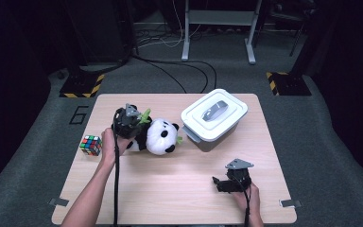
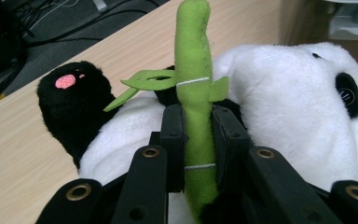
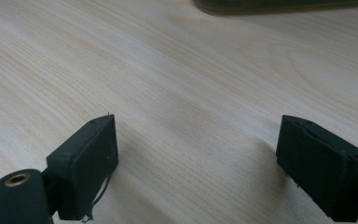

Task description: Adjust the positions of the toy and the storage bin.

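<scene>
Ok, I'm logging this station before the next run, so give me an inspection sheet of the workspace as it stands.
Surface: light wooden table, no spills or marks seen.
Job's things: plush panda lies on the table; its green bamboo stalk is clamped upright.
Clutter: Rubik's cube near the left edge; white lidded box at the back right, lid on.
Grippers: left gripper shut on the bamboo stalk; right gripper open, empty, low over bare wood.
Cables: one trails from each gripper along the forearm; more lie on the floor behind.
Surroundings: grey carpet, dark room, metal stand legs, hazard-striped bases.
</scene>
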{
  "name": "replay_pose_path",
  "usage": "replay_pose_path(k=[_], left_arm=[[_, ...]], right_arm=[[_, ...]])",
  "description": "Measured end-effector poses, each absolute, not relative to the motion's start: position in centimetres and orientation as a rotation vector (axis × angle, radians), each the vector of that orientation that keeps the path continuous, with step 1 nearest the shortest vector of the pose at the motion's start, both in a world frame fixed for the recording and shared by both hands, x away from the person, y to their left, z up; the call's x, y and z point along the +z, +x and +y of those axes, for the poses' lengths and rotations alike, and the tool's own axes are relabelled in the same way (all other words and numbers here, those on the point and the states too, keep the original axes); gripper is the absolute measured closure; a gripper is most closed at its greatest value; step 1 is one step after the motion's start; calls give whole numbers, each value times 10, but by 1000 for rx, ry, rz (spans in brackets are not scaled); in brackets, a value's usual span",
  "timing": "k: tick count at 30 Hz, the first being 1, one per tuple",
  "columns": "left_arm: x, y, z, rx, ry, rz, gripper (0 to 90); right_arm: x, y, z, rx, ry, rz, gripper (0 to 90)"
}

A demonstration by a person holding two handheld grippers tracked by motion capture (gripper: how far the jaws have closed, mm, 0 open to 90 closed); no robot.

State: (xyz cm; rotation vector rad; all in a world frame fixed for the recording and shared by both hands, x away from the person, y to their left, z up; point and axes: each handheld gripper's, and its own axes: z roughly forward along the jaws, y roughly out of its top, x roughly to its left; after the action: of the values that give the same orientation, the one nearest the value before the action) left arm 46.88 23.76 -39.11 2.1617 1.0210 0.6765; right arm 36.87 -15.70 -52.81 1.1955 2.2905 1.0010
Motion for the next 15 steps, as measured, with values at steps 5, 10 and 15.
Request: replay_pose_path(k=[5,10,15], left_arm=[[-390,453,242,675,2163,980,763],[-392,439,248,638,2168,920,762],[-399,429,255,606,2172,881,761]], right_arm=[[-528,369,-157,1000,1195,2290,120],[-528,369,-157,1000,1196,2290,120],[-528,369,-157,1000,1196,2288,121]])
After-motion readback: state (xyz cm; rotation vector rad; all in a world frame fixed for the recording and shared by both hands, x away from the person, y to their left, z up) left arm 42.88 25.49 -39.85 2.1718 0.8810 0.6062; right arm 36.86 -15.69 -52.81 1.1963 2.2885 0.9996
